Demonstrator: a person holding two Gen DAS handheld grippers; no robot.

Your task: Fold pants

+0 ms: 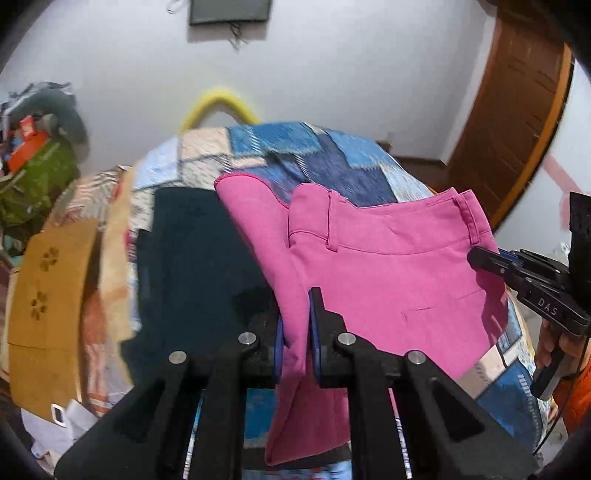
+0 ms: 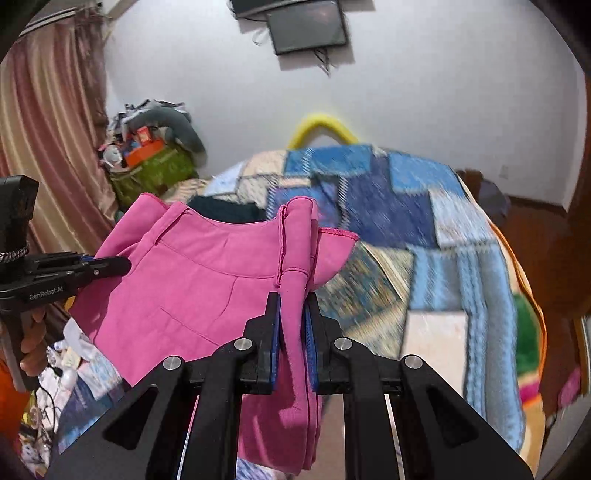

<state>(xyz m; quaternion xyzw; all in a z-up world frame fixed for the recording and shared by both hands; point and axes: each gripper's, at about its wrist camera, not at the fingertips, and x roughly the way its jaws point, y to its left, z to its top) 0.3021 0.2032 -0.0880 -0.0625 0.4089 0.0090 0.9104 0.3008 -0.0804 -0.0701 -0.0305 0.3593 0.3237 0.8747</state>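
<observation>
Bright pink fabric pants [image 1: 388, 273] hang bunched above the blue patchwork bedspread [image 1: 332, 162], waistband at twelve o'clock. The left gripper [image 1: 295, 332] and right gripper [image 2: 292, 328] each pinch a pink fold tightly between their fingers.

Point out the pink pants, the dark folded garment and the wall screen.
pink pants [image 1: 399, 280]: left wrist view, flat panel below the waistband.
dark folded garment [image 1: 199, 258]: left wrist view, middle of its top face.
wall screen [image 2: 306, 27]: right wrist view, centre of the dark panel.
</observation>
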